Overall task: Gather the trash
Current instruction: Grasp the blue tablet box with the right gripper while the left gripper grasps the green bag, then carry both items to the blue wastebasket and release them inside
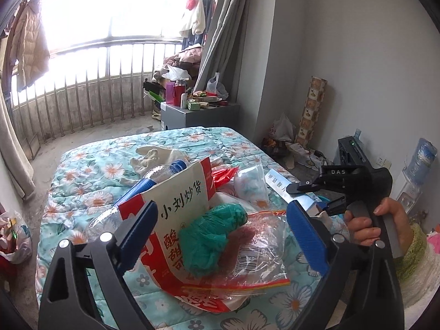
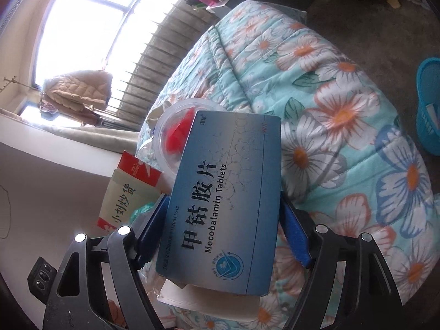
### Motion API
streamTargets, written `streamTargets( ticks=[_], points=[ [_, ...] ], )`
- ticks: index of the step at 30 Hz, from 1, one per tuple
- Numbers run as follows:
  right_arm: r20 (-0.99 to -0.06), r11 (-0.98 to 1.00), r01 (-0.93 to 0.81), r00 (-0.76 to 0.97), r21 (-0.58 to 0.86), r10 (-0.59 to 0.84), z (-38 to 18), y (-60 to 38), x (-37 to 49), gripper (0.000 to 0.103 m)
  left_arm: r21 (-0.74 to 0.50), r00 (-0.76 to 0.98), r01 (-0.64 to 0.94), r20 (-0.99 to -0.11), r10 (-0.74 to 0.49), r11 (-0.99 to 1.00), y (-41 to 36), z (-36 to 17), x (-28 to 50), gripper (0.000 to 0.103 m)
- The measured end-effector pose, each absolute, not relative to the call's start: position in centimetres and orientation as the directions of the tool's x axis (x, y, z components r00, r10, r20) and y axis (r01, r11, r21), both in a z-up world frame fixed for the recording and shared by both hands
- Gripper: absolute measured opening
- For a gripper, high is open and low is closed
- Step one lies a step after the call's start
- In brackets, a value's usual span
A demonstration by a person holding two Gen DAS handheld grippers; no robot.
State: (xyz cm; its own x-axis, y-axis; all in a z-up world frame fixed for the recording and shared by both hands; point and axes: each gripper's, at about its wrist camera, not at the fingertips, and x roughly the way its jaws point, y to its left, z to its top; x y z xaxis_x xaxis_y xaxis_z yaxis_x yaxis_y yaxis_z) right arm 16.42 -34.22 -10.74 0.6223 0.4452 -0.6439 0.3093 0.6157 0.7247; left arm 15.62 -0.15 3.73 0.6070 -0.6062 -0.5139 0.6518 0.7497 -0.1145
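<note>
Trash lies piled on the floral quilt [image 1: 90,170]. My left gripper [image 1: 222,231] is open, its blue pads either side of a red-and-white snack bag [image 1: 176,192], a crumpled green net [image 1: 211,233] and a clear zip bag [image 1: 258,250]. Behind lie a plastic bottle [image 1: 162,170] and a clear cup [image 1: 250,184]. My right gripper [image 2: 222,228] is shut on a blue Mecobalamin tablet box [image 2: 228,198]; it also shows in the left wrist view [image 1: 305,189]. The cup [image 2: 176,129] with something red in it and the snack bag [image 2: 129,189] lie beyond the box.
A blue basket [image 2: 429,110] stands on the floor at the right of the bed. A grey cabinet [image 1: 192,115] with clutter stands beyond the bed. Bags lie by the wall [image 1: 280,134] and at the left [image 1: 13,236]. Balcony railing [image 1: 82,93] is behind.
</note>
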Motion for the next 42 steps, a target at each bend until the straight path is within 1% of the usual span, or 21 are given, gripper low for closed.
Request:
streamTargets(
  ticks=[4, 7, 11, 17, 22, 24, 25, 27, 29, 34, 38, 42],
  points=[
    [-0.646, 0.617, 0.314, 0.626, 0.722, 0.436, -10.9, -34.8, 15.0, 0.072, -0.092, 0.583, 0.656, -0.568, -0.581, 0.749, -1.7, 2.5, 16.0, 0.086],
    [-0.660, 0.639, 0.316, 0.626, 0.701, 0.414, -10.9, -35.2, 13.6, 0.072, -0.078, 0.569, 0.655, -0.604, -0.559, 0.751, -2.4, 1.4, 16.1, 0.085],
    [-0.697, 0.697, 0.309, 0.609, 0.647, 0.377, -10.9, -35.2, 12.6, 0.072, -0.027, 0.581, 0.625, -0.651, -0.489, 0.780, -2.9, 0.1, 17.0, 0.076],
    [-0.745, 0.767, 0.280, 0.564, 0.577, 0.355, -11.7, -33.9, 12.2, 0.072, -0.024, 0.539, 0.599, -0.728, -0.424, 0.801, -3.4, -1.9, 18.8, 0.068],
    [-0.752, 0.773, 0.265, 0.544, 0.576, 0.373, -12.2, -33.4, 12.5, 0.075, 0.022, 0.537, 0.579, -0.762, -0.361, 0.815, -4.1, -3.2, 19.5, 0.066],
    [-0.757, 0.784, 0.259, 0.541, 0.564, 0.366, -12.1, -33.2, 12.6, 0.076, 0.049, 0.541, 0.576, -0.771, -0.335, 0.816, -4.4, -3.5, 19.6, 0.062],
    [-0.758, 0.787, 0.257, 0.540, 0.561, 0.365, -12.1, -33.1, 12.6, 0.076, 0.059, 0.542, 0.575, -0.775, -0.325, 0.816, -4.5, -3.7, 19.7, 0.059],
    [-0.758, 0.789, 0.253, 0.541, 0.559, 0.364, -12.2, -33.0, 12.7, 0.076, 0.069, 0.548, 0.567, -0.775, -0.314, 0.821, -4.5, -3.9, 19.8, 0.057],
    [-0.756, 0.789, 0.250, 0.543, 0.561, 0.365, -12.2, -33.1, 12.6, 0.074, 0.068, 0.552, 0.563, -0.773, -0.313, 0.824, -4.3, -3.9, 19.8, 0.055],
    [-0.719, 0.745, 0.256, 0.569, 0.616, 0.399, -12.2, -34.0, 11.9, 0.071, 0.082, 0.585, 0.556, -0.746, -0.319, 0.827, -4.0, -2.7, 19.0, 0.053],
    [-0.680, 0.694, 0.260, 0.589, 0.671, 0.436, -12.2, -34.9, 11.4, 0.070, 0.063, 0.603, 0.551, -0.719, -0.344, 0.832, -3.4, -1.4, 18.3, 0.052],
    [-0.660, 0.676, 0.260, 0.608, 0.690, 0.440, -11.7, -35.3, 10.9, 0.069, 0.050, 0.632, 0.538, -0.685, -0.364, 0.841, -2.5, 0.3, 17.5, 0.052]
  ],
)
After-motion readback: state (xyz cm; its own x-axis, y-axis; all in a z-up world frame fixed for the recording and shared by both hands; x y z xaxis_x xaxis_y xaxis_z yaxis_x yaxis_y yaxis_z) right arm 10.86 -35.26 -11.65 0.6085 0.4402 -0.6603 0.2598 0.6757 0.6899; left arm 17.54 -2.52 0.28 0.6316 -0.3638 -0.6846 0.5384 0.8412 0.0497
